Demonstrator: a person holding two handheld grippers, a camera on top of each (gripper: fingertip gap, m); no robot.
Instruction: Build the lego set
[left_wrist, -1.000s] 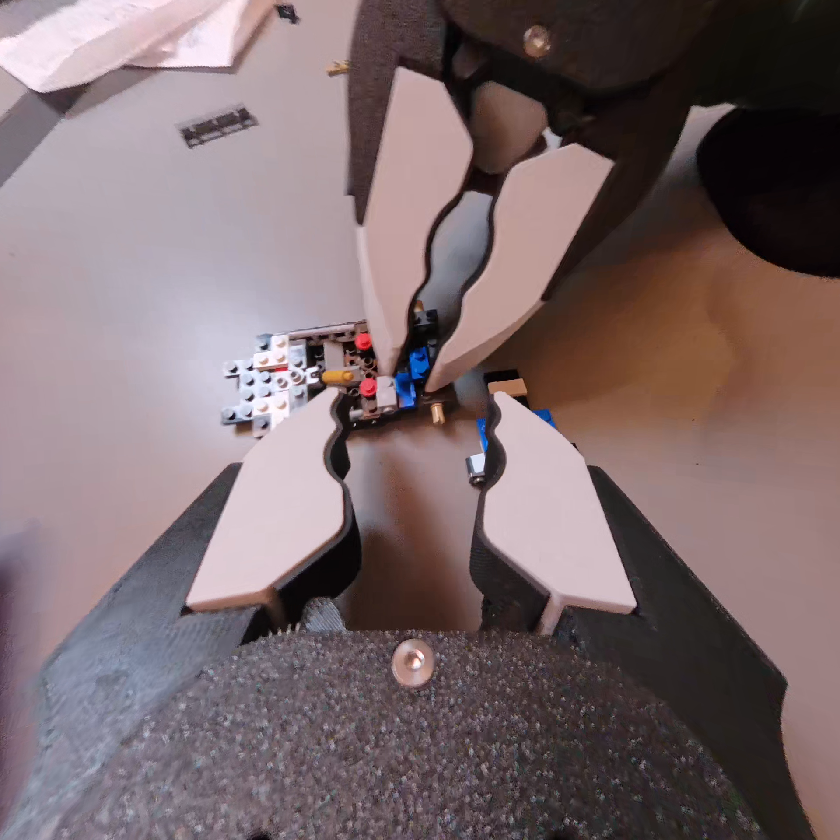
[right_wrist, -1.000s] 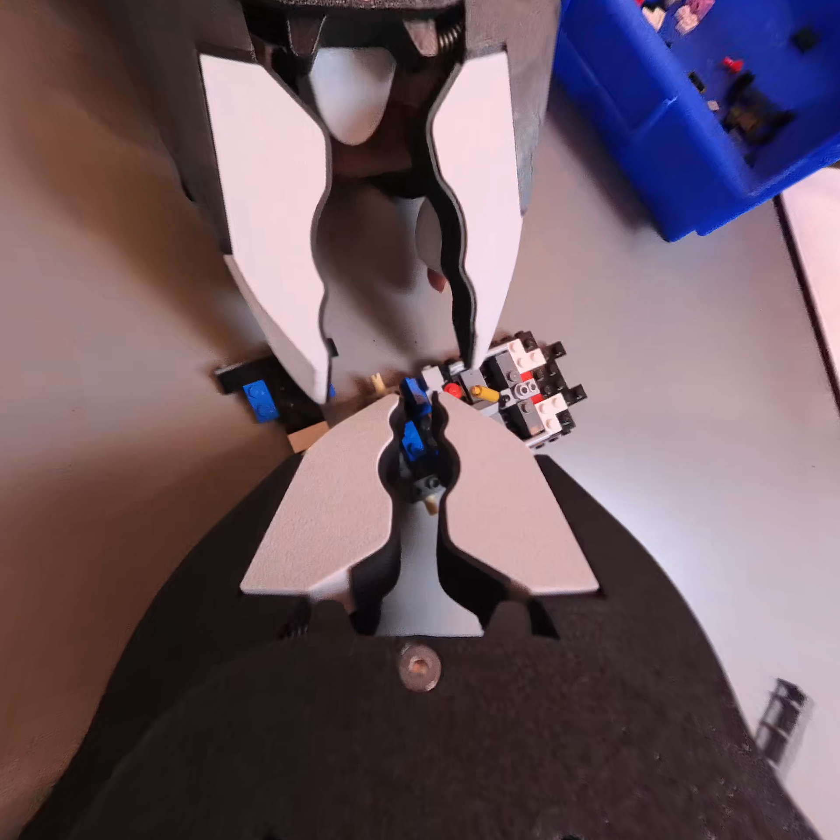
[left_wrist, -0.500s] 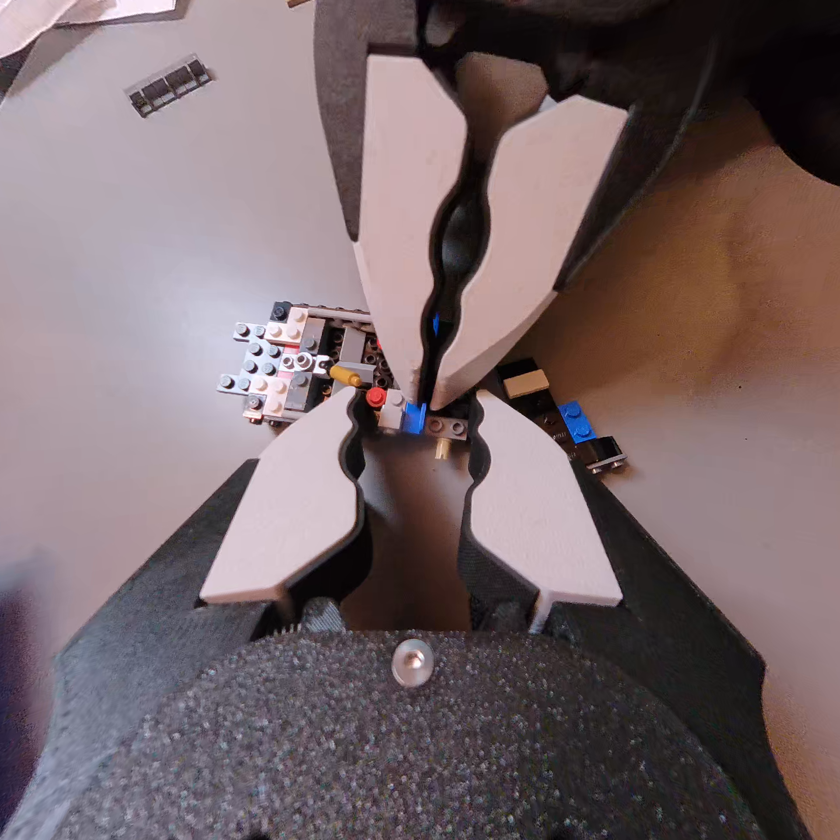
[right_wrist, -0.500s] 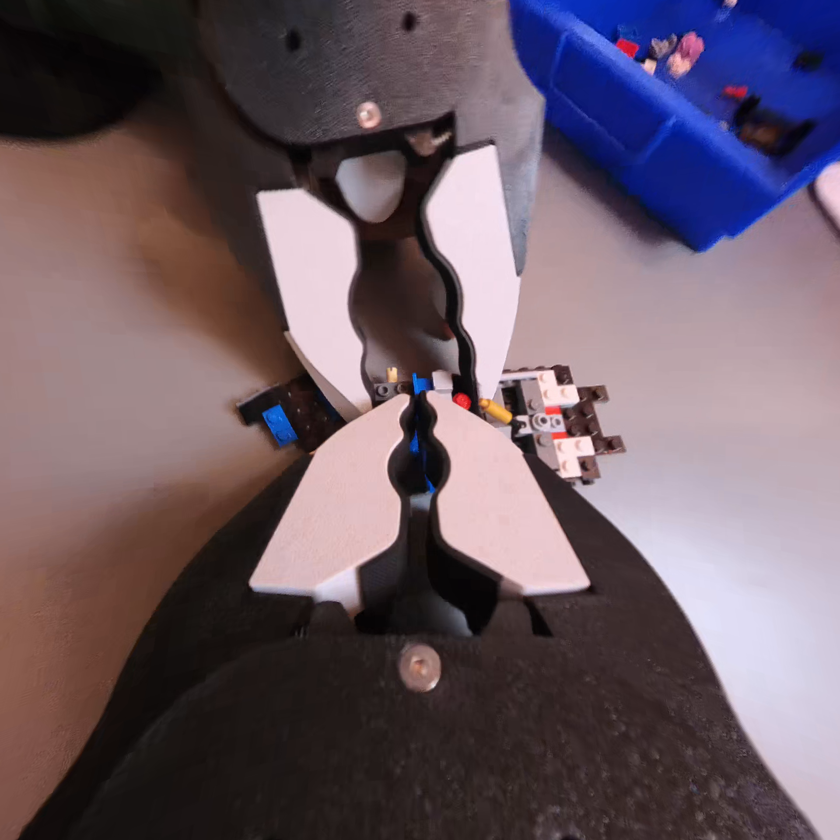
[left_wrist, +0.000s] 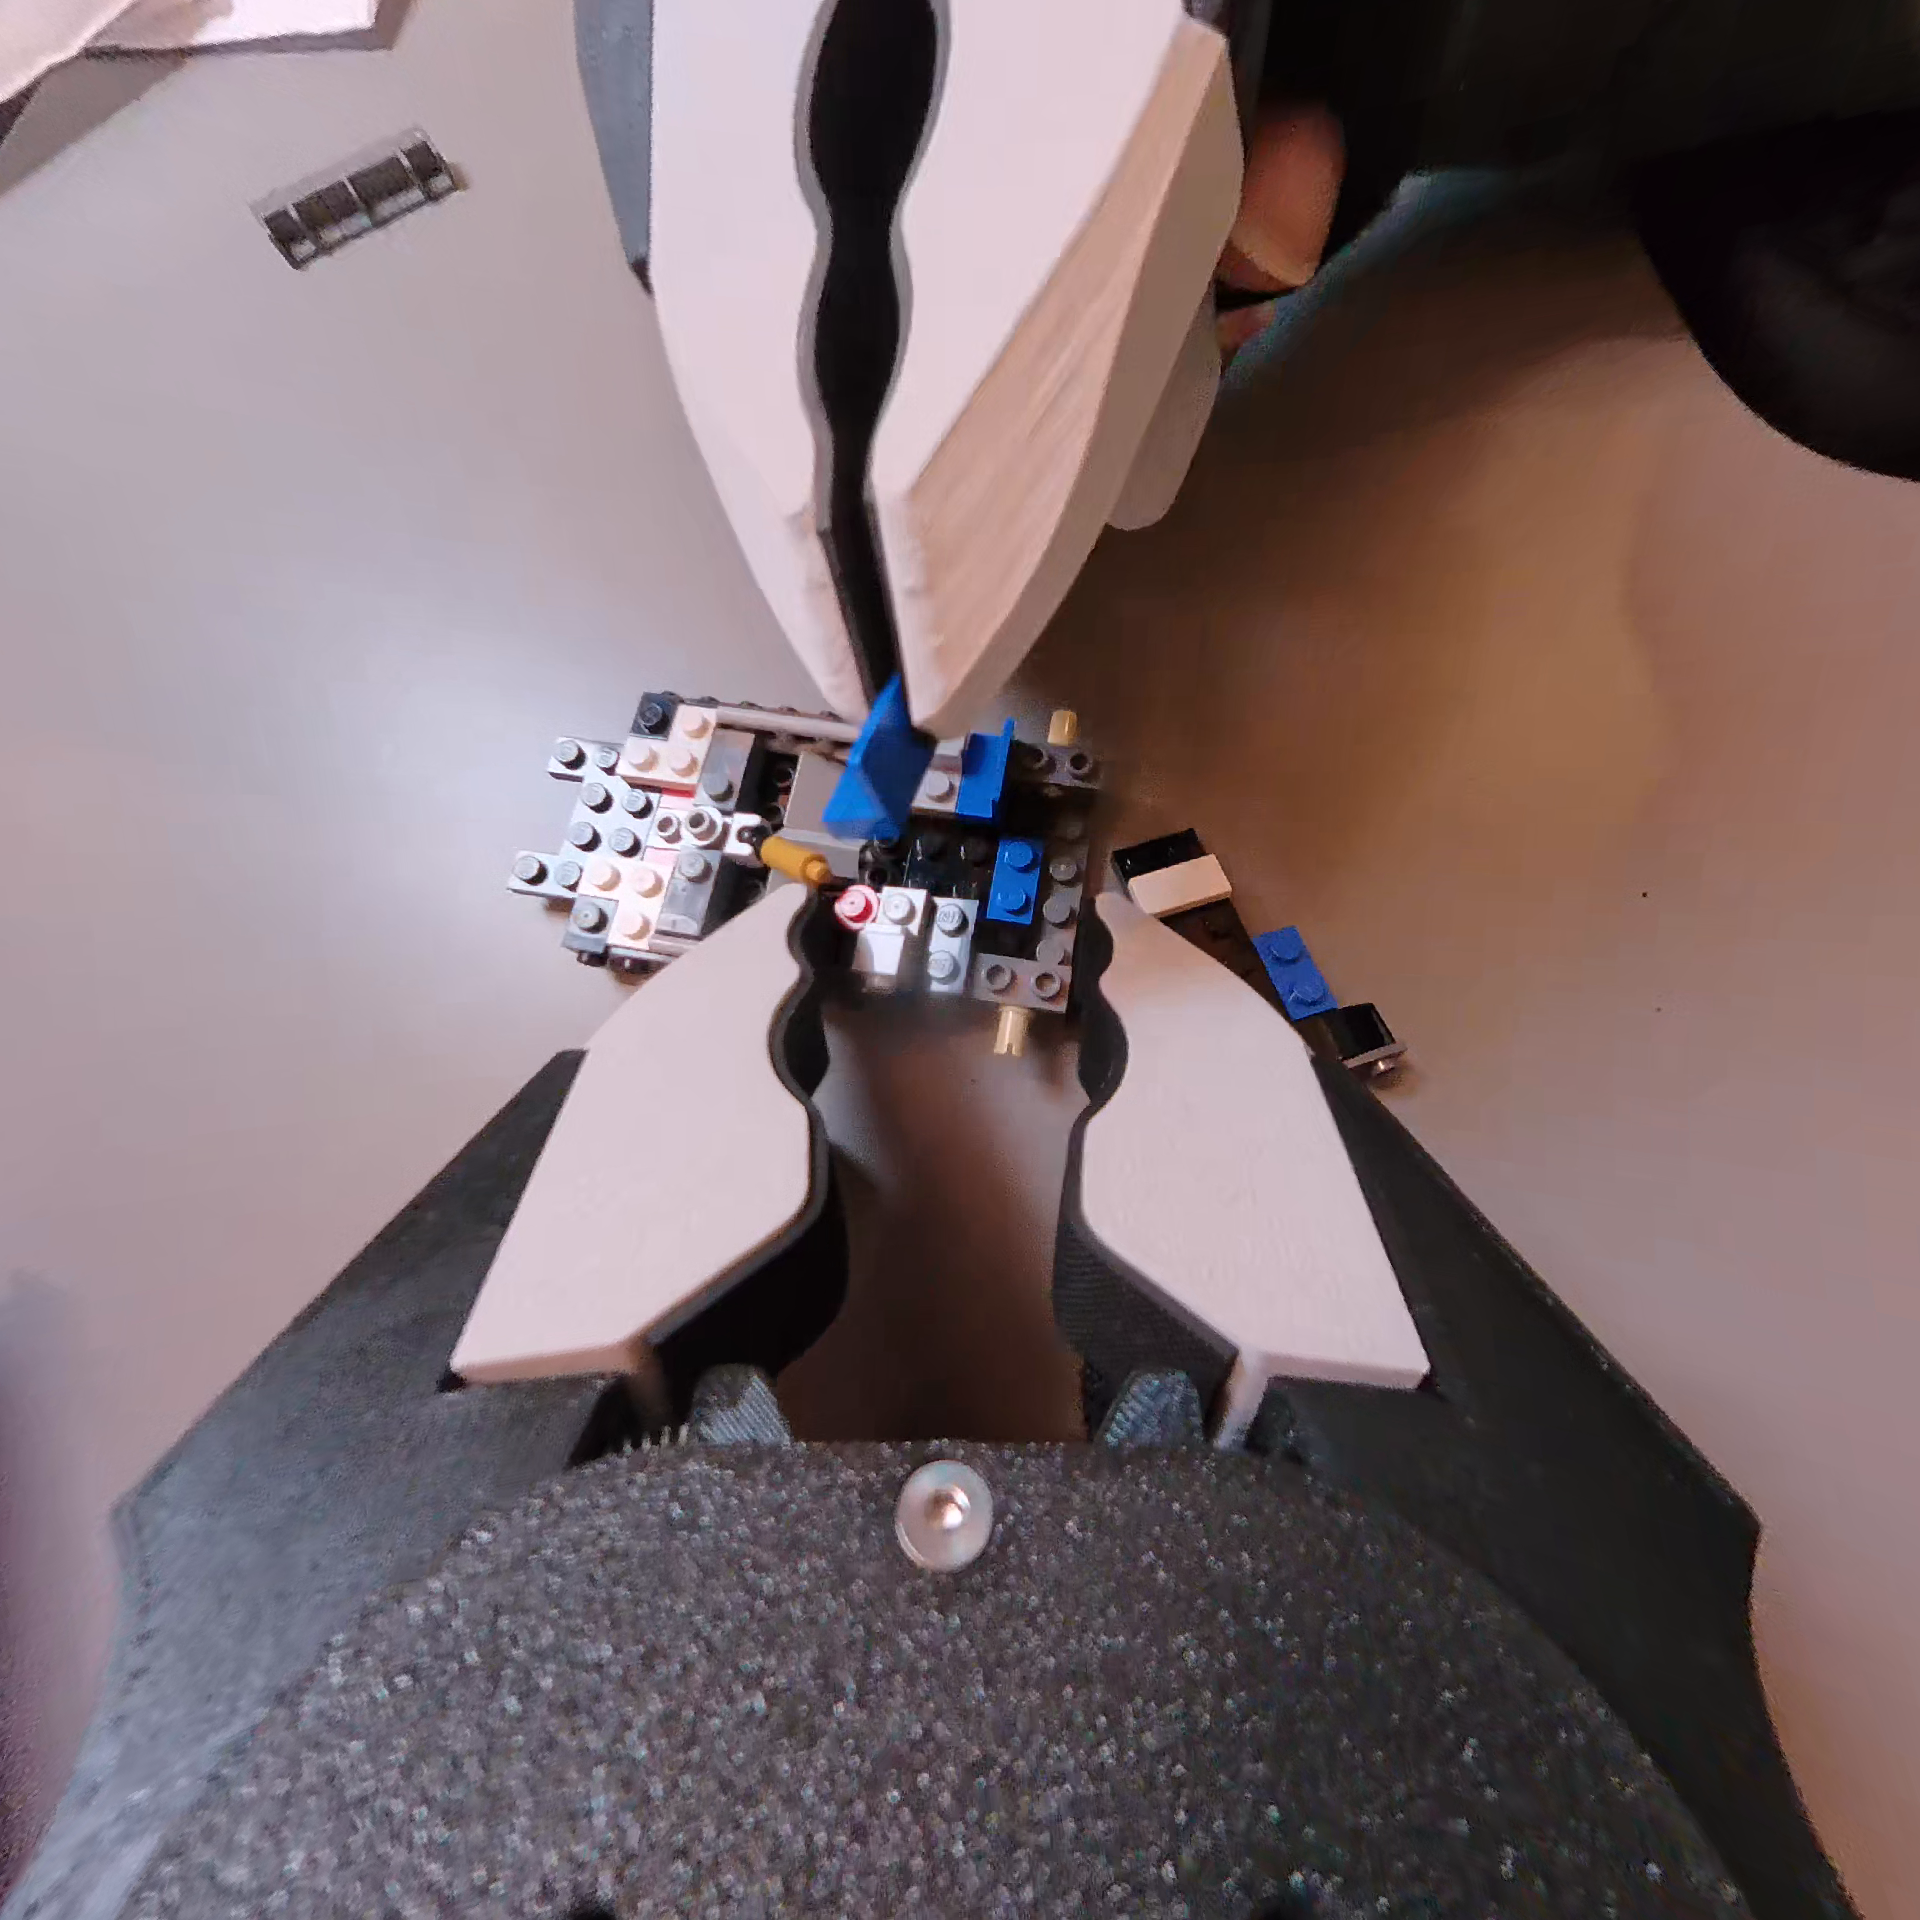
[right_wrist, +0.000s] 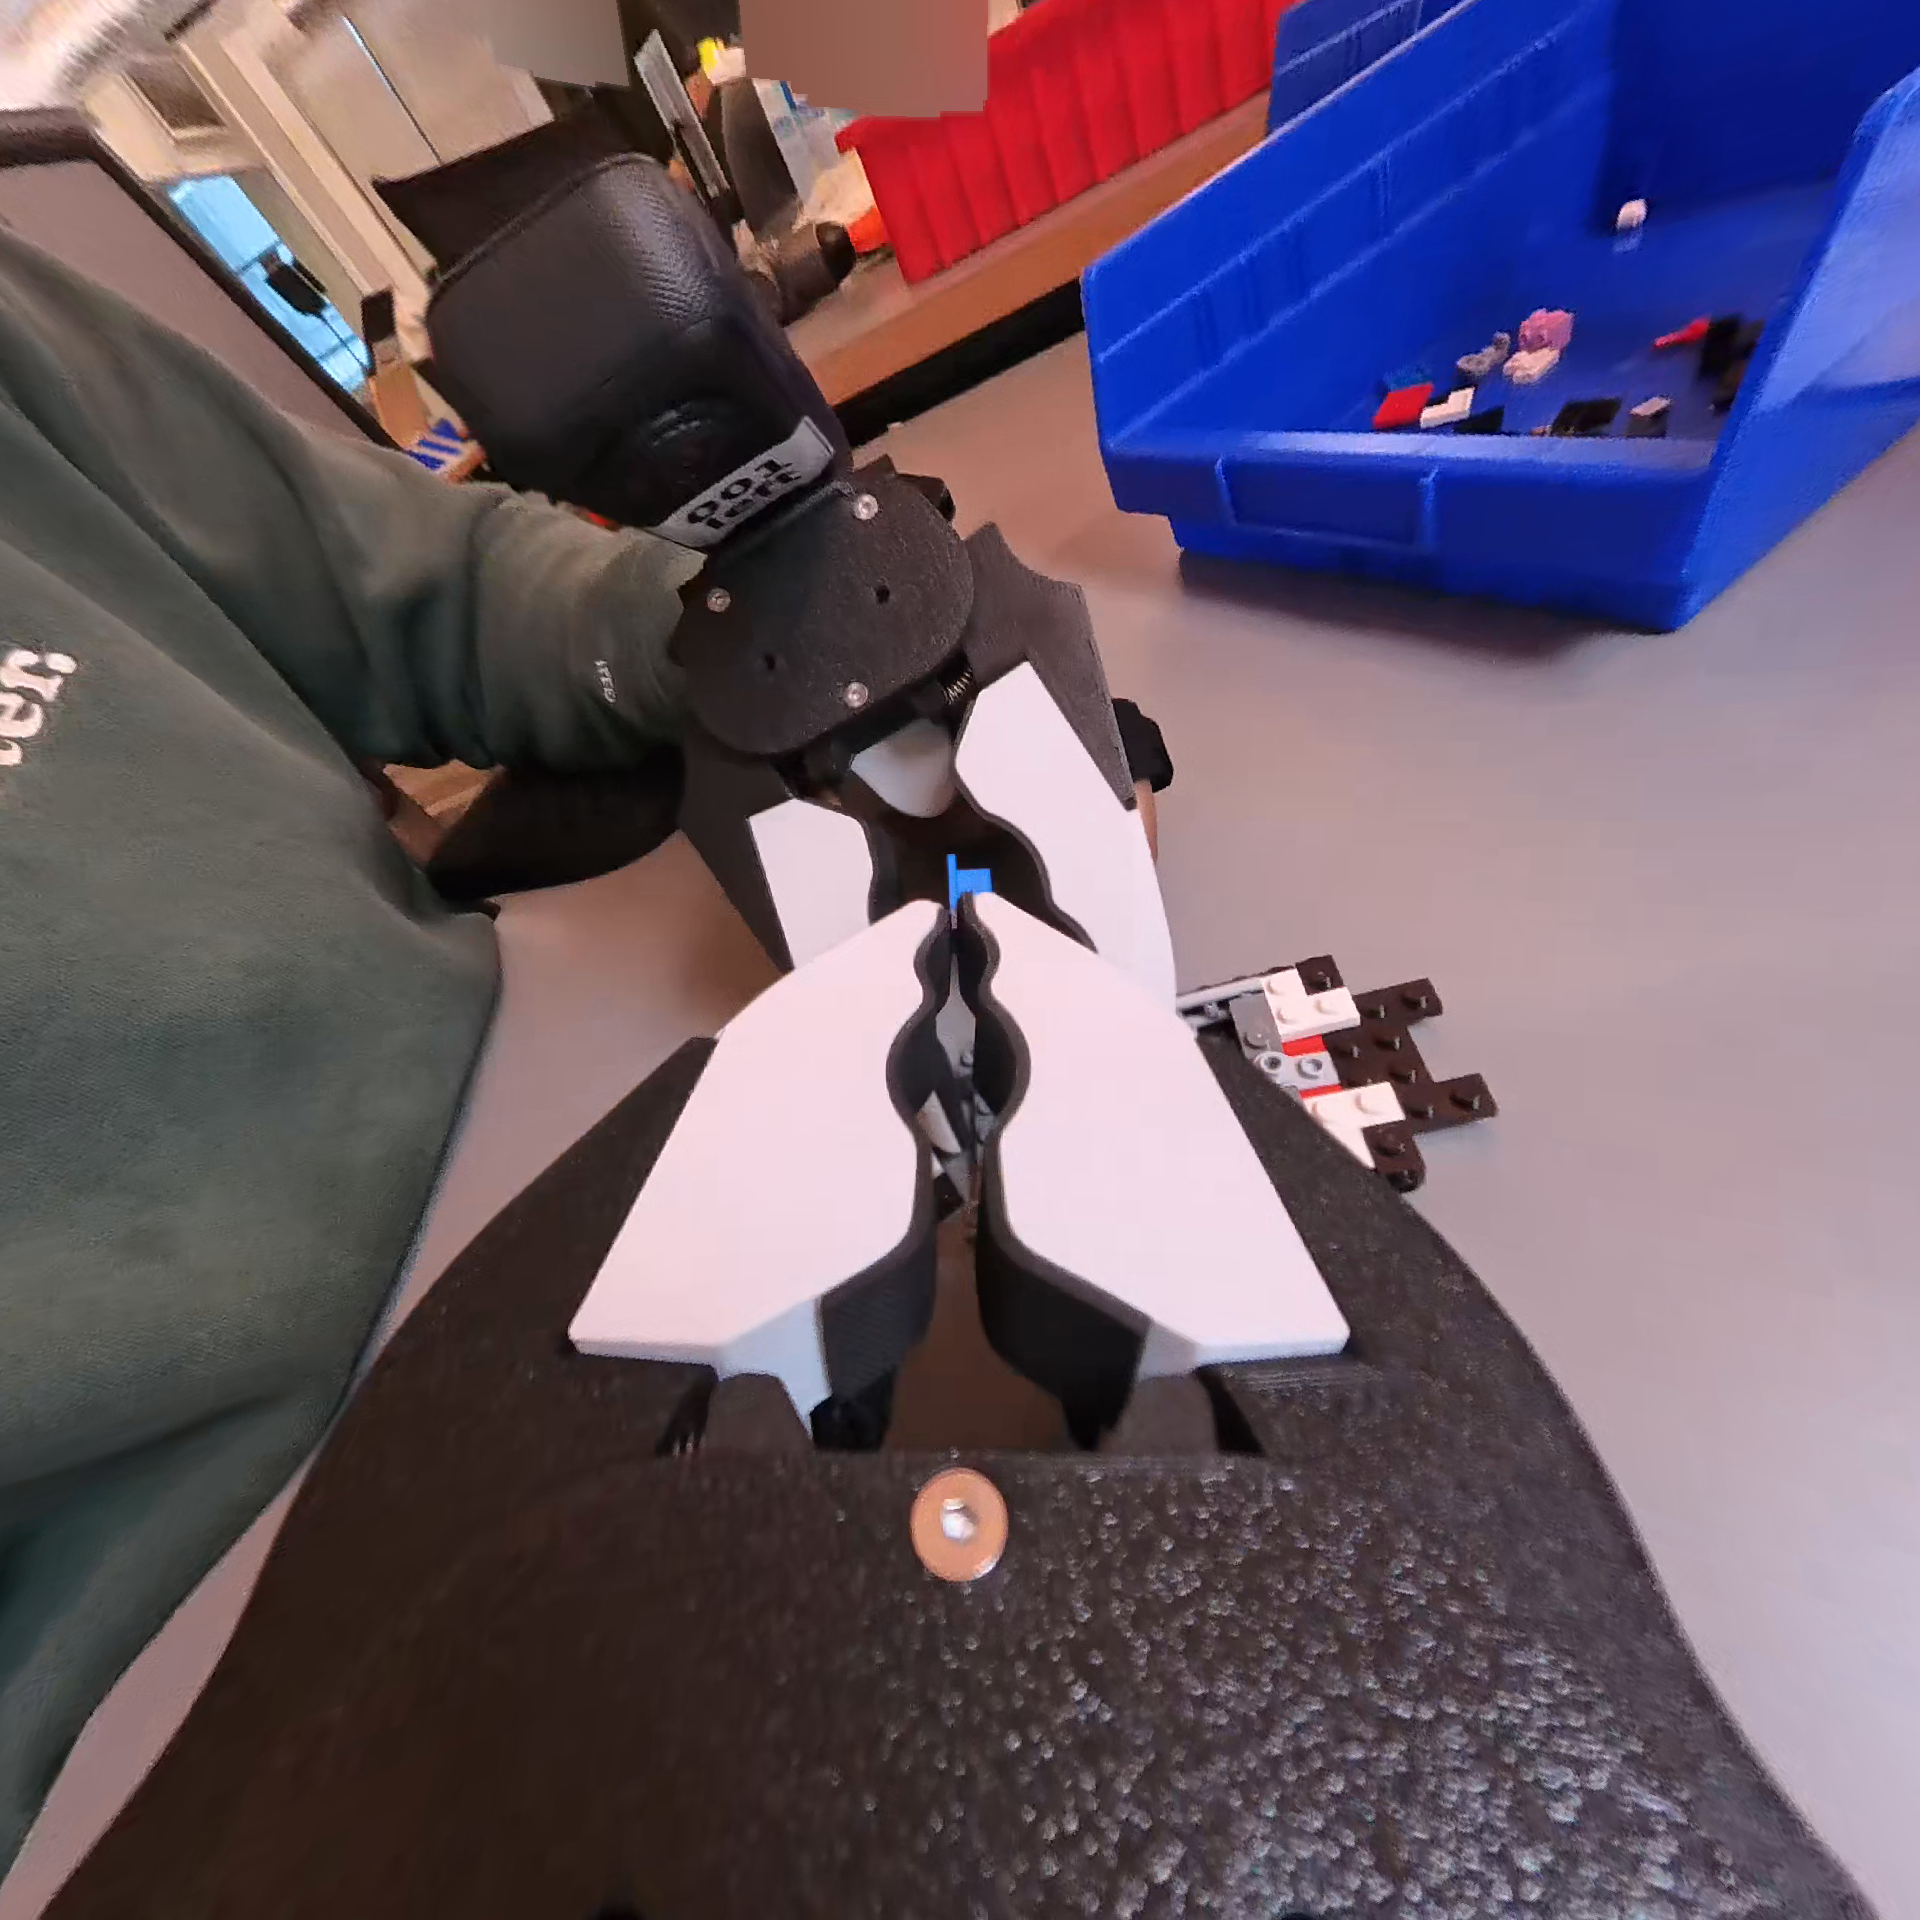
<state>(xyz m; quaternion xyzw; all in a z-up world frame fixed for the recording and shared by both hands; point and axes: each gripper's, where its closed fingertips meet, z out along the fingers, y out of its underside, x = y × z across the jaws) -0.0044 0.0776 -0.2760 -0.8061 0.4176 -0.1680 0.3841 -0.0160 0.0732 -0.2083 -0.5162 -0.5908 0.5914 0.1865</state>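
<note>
A small brick model (left_wrist: 831, 862) of grey, black, white and blue pieces lies on the grey table (left_wrist: 312, 520). My left gripper (left_wrist: 945, 920) is open, with its tips on either side of the model's near end. My right gripper (left_wrist: 883, 686) comes down from the top of the left wrist view, shut on a blue piece (left_wrist: 873, 774) held just above the model. In the right wrist view my right gripper (right_wrist: 958, 912) pinches that blue piece (right_wrist: 968, 881) at its tips. The left gripper's white fingers (right_wrist: 1081, 831) stand just beyond it. Part of the model (right_wrist: 1351, 1049) shows at the right.
A black and white piece (left_wrist: 1179, 883) and a blue plate (left_wrist: 1294, 966) lie right of the model. A dark strip (left_wrist: 353, 203) and white paper (left_wrist: 156, 42) lie far left. A blue bin (right_wrist: 1455, 499) holding loose pieces stands at the right. A green sleeve (right_wrist: 260, 623) fills the left. The grippers' ends are close to 6 centimeters from one another.
My right gripper closed on the blue piece and lifted it off the model, tilting upward. My left gripper stayed open at the model's near end.
</note>
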